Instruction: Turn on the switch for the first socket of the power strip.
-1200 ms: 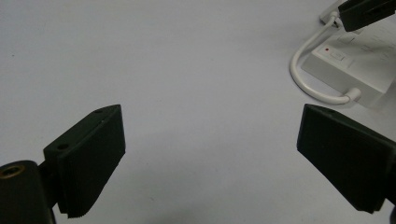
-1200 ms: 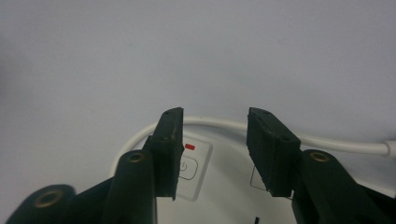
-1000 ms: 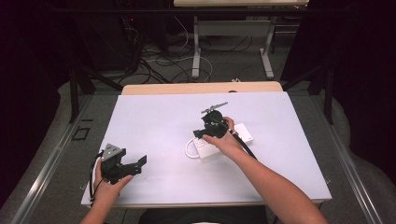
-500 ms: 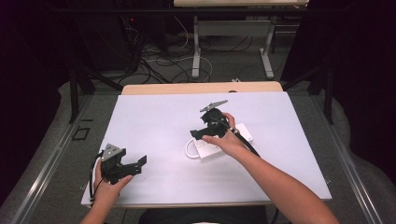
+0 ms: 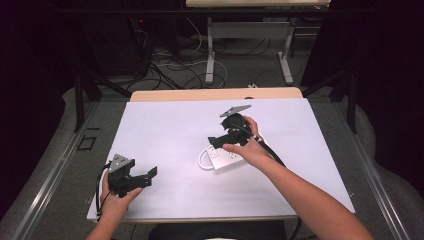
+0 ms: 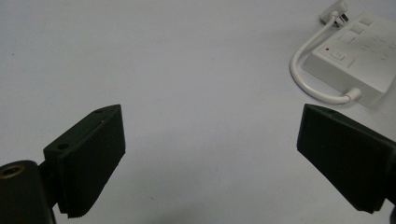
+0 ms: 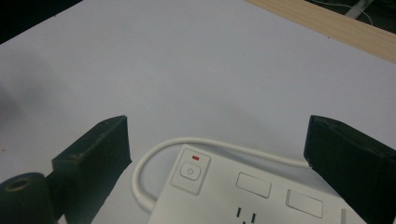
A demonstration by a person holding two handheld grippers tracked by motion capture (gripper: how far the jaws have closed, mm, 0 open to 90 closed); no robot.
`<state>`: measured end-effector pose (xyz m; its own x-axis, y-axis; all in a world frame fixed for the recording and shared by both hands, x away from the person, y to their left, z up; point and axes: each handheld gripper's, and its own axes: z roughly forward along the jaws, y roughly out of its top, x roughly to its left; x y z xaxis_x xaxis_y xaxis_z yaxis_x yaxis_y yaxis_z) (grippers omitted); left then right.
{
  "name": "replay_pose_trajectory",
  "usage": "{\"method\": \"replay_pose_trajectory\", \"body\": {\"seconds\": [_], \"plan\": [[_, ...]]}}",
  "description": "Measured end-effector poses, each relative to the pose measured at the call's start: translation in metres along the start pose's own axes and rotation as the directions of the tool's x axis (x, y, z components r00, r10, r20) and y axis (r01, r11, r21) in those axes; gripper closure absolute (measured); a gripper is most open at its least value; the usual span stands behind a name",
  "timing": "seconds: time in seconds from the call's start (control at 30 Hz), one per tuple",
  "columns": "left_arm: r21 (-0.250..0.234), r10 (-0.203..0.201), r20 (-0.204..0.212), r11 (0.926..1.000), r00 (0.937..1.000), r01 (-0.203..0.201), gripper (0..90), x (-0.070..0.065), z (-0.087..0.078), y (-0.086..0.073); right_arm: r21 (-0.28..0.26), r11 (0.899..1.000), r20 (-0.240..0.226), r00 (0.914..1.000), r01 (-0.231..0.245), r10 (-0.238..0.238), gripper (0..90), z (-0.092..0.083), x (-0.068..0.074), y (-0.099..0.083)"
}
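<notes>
Hovering my right gripper (image 5: 216,140) over the power strip (image 5: 226,159), jaws just opening, nothing between; left gripper (image 5: 145,177) rests low on the bench (image 5: 165,120), jaws apart.

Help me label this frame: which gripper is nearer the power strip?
Right. The right gripper hovers directly over the power strip, jaws open, nothing between them. The left gripper sits apart, near the table's front left corner, jaws open.

R gripper (image 5: 216,141) jaws just opened, over power strip (image 5: 227,159).
</notes>
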<state>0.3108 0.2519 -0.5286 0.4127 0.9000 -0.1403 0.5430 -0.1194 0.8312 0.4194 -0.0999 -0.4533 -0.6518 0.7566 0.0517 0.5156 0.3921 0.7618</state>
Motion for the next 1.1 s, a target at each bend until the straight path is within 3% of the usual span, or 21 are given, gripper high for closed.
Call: {"method": "replay_pose_trajectory", "body": {"seconds": [0.27, 0.57, 0.8, 1.1], "plan": [[0.001, -0.002, 0.000, 1.0000, 1.0000, 0.002, 7.5, 0.000, 0.000, 0.000, -0.010, 1.000, 0.007, 1.0000, 0.000, 0.000, 0.0, -0.017, -0.005, -0.001], [0.003, -0.003, 0.000, 1.0000, 1.0000, 0.003, 7.5, 0.000, 0.000, 0.000, -0.022, 0.999, 0.076, 0.9965, 0.036, -0.035, 0.0, -0.040, -0.012, -0.006], [0.004, -0.003, -0.003, 1.0000, 1.0000, 0.003, 7.5, 0.000, 0.001, 0.000, -0.016, 0.999, 0.098, 0.9947, 0.033, -0.031, 0.0, -0.060, -0.022, -0.018], [0.013, 0.001, -0.003, 0.9999, 1.0000, -0.001, 7.6, 0.000, 0.001, 0.000, -0.053, 0.998, 0.126, 0.9918, 0.027, -0.020, 0.0, -0.089, -0.033, -0.041]]}}
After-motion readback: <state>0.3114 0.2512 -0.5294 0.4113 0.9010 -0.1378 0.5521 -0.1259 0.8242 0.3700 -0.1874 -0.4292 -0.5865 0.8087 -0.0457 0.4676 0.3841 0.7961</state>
